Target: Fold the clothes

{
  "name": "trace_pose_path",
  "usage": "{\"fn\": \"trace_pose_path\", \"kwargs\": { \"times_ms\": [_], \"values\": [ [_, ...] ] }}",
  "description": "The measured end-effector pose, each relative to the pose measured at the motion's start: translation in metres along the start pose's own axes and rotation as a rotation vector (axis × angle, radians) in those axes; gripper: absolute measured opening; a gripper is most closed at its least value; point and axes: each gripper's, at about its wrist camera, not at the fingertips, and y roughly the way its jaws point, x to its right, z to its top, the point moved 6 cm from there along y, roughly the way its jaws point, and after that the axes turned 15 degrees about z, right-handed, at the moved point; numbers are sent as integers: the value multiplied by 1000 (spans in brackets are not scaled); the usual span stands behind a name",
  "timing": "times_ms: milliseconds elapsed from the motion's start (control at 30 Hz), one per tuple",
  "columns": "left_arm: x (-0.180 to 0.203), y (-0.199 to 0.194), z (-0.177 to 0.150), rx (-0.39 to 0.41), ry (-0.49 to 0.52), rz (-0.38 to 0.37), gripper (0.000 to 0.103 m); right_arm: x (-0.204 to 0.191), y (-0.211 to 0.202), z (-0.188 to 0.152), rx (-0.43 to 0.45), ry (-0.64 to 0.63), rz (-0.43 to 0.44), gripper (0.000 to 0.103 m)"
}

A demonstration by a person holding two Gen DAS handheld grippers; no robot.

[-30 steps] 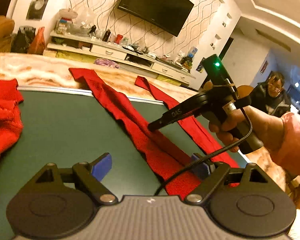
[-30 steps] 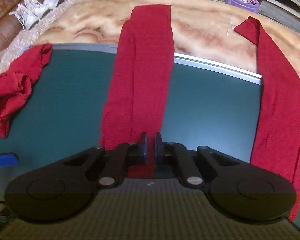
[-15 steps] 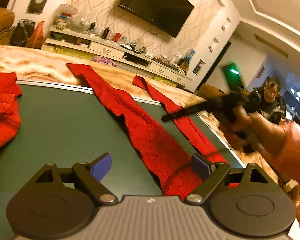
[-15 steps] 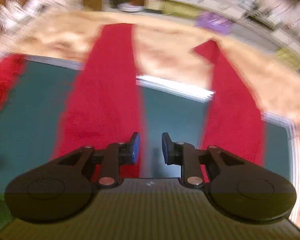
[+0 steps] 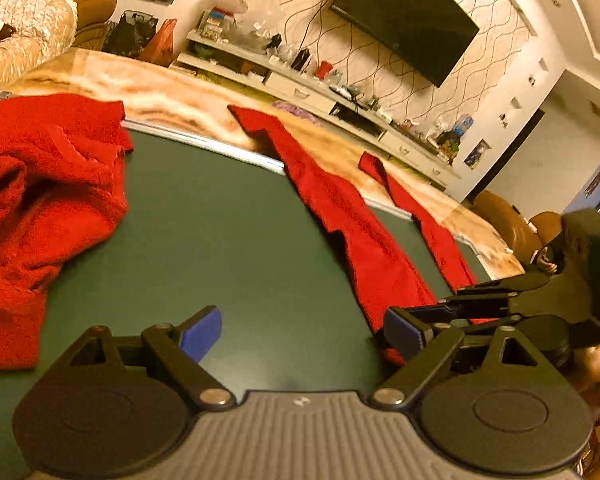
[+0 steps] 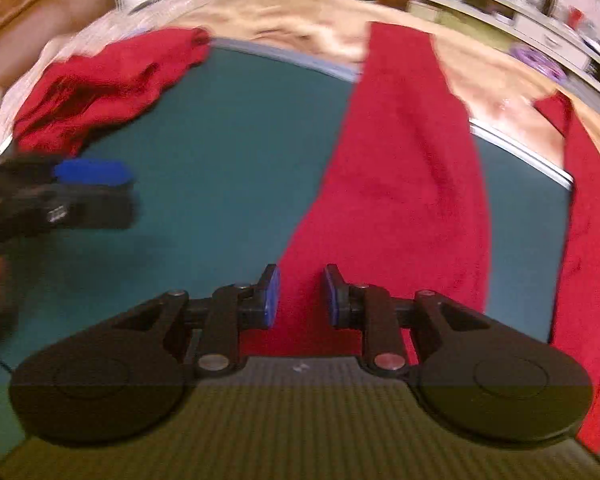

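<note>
Under the right hand-held gripper point(image 6: 299, 294), jaws apart, a flat red garment point(image 6: 400, 184).

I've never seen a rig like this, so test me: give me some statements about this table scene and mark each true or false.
1. The left gripper is open. True.
2. The right gripper is clamped on the long red cloth. False: its jaws stand apart, the cloth lying between them.
3. A crumpled red garment lies at the table's left. True.
4. The mat is blue-white striped. False: plain dark green.
5. A television hangs on the wall. True.
</note>
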Motion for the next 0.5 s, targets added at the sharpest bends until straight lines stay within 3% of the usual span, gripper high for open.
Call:
{"fn": "trace_pose_path", "kwargs": {
  "times_ms": [167,300,367,500],
  "values": [
    [10,1,-5,1,14,14,92,4,-8,27,19,7,31,32],
    [21,4,-11,-2,48,29,93,66,-5,108,223,92,-111,34],
    [22,4,-11,1,42,36,92,98,22,145,212,120,-183,34],
    [18,2,-10,-2,6,29,92,132,67,188,199,190,-257,34]
  ]
}}
